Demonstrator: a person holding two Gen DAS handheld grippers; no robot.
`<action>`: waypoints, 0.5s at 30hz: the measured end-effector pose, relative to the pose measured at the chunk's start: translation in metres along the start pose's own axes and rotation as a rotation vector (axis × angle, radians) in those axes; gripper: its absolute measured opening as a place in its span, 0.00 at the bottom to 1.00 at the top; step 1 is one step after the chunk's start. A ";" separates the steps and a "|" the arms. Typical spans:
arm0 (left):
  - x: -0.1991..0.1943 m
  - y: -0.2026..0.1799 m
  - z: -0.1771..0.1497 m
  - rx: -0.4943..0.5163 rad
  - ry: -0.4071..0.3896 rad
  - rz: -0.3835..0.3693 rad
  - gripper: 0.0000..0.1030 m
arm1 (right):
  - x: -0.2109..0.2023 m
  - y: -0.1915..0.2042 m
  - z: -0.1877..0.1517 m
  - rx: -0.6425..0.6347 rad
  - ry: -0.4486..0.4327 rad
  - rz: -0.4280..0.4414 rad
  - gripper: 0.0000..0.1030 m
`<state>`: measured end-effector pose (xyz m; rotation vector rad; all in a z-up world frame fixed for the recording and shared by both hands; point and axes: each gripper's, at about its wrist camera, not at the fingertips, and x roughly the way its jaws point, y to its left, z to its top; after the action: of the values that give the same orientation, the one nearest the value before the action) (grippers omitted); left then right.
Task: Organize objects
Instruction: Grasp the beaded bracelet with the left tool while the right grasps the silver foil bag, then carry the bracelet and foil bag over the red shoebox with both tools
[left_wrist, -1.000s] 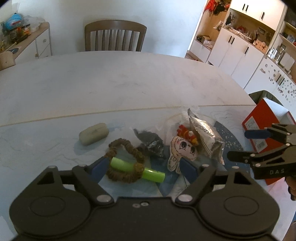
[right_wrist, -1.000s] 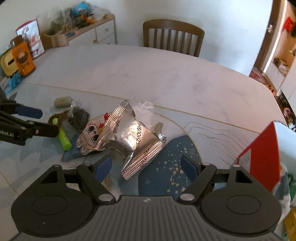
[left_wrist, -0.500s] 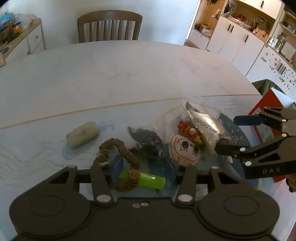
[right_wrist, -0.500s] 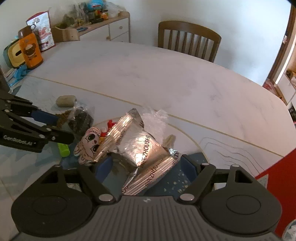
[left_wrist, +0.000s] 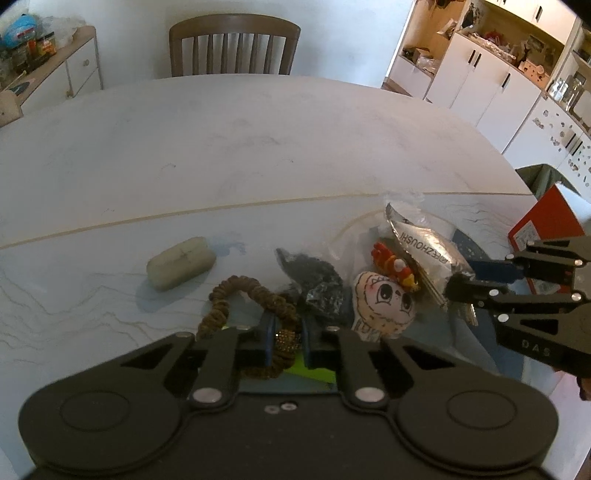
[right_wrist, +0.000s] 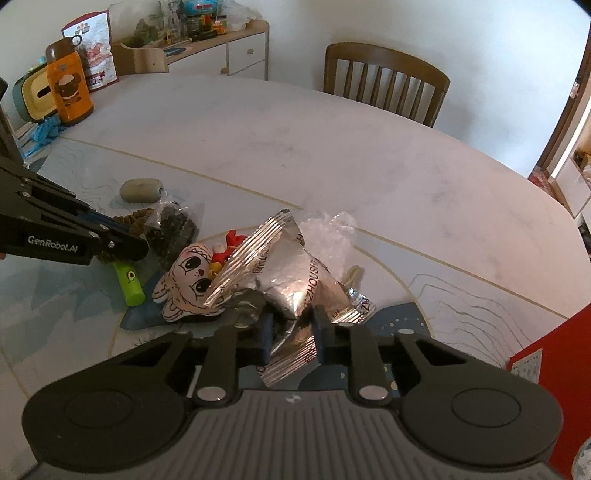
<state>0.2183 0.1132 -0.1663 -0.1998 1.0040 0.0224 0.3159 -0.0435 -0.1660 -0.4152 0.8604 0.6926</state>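
My left gripper (left_wrist: 288, 334) is shut on a brown hair scrunchie (left_wrist: 236, 291) that loops over a green tube (left_wrist: 317, 373) on the table. My right gripper (right_wrist: 292, 332) is shut on the near end of a silver foil snack packet (right_wrist: 295, 273). That packet (left_wrist: 424, 251) leans on a doll-face plush (left_wrist: 384, 299) and a small red toy (left_wrist: 389, 260). Across from the right gripper, the left gripper (right_wrist: 135, 240) hovers over the green tube (right_wrist: 129, 282). A bag of dark bits (left_wrist: 314, 280) lies between scrunchie and plush.
A grey-green soap-like block (left_wrist: 181, 262) sits left of the pile. A red box (left_wrist: 546, 225) stands at the table's right edge. An orange bottle (right_wrist: 68, 85) and a tissue holder are at the far left. A wooden chair (left_wrist: 234, 44) stands behind the table.
Both grippers moved forward and down onto the pile and went from open to shut, the left on the scrunchie, the right on the foil packet.
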 end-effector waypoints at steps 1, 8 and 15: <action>-0.001 0.000 0.001 -0.009 0.000 -0.003 0.12 | -0.001 0.000 0.000 0.006 -0.003 -0.007 0.14; -0.023 -0.002 0.004 -0.020 -0.036 -0.006 0.12 | -0.024 -0.007 -0.004 0.109 -0.028 0.010 0.12; -0.050 -0.011 0.004 -0.030 -0.066 -0.035 0.12 | -0.066 -0.007 -0.012 0.163 -0.073 0.030 0.12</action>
<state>0.1961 0.1072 -0.1204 -0.2426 0.9349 0.0117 0.2837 -0.0807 -0.1200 -0.2302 0.8485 0.6565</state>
